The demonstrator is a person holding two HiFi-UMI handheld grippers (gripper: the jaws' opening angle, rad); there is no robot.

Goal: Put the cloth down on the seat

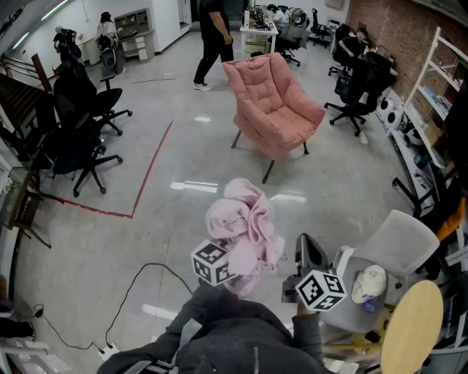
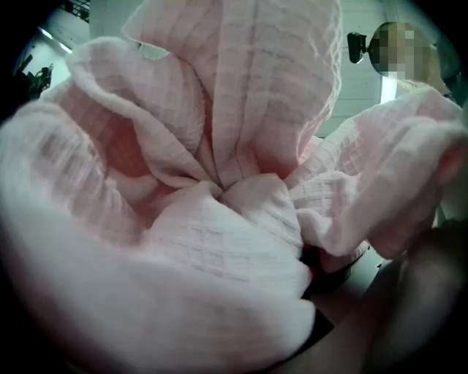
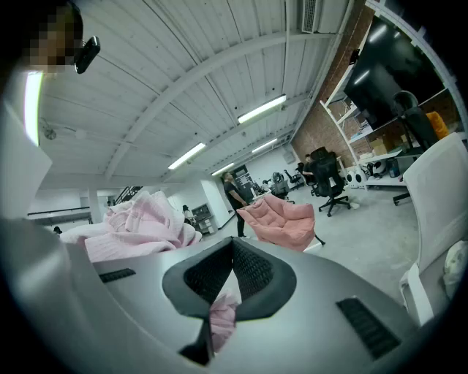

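**Q:** What is in the scene, and how many of each?

**A:** There is one pink cloth [image 1: 245,223] and one pink armchair [image 1: 274,102]. The person holds two grippers. One pale grey chair [image 1: 398,252] stands at lower right, just beside one round wooden tabletop [image 1: 411,329]. Clusters of black office chairs [image 1: 80,139] stand at the left and far right. One person in dark clothes [image 1: 213,40] stands just behind the armchair.

**Q:** Where is the cloth?

**A:** It is bunched in the air at the left gripper [image 1: 213,263], close in front of the person and well apart from the armchair. It fills the left gripper view and buries the jaws, which are set wide. I cannot tell whether they press on it.

**Q:** And the other gripper?

**A:** The right gripper [image 3: 234,248] has its jaws closed tip to tip. A scrap of pink shows in the slot behind the tips.

**Q:** What about the floor and the room?

**A:** The floor is glossy grey concrete [image 1: 183,168] marked with a red tape line [image 1: 150,172], and a black cable [image 1: 135,288] trails across it. The room is a large workshop with a brick wall [image 1: 380,22] at the right.

**Q:** Is anything holding things?

**A:** White shelving [image 1: 439,80] by the brick wall carries items too small to name. A white bundle [image 1: 369,281] lies on the grey chair's seat.
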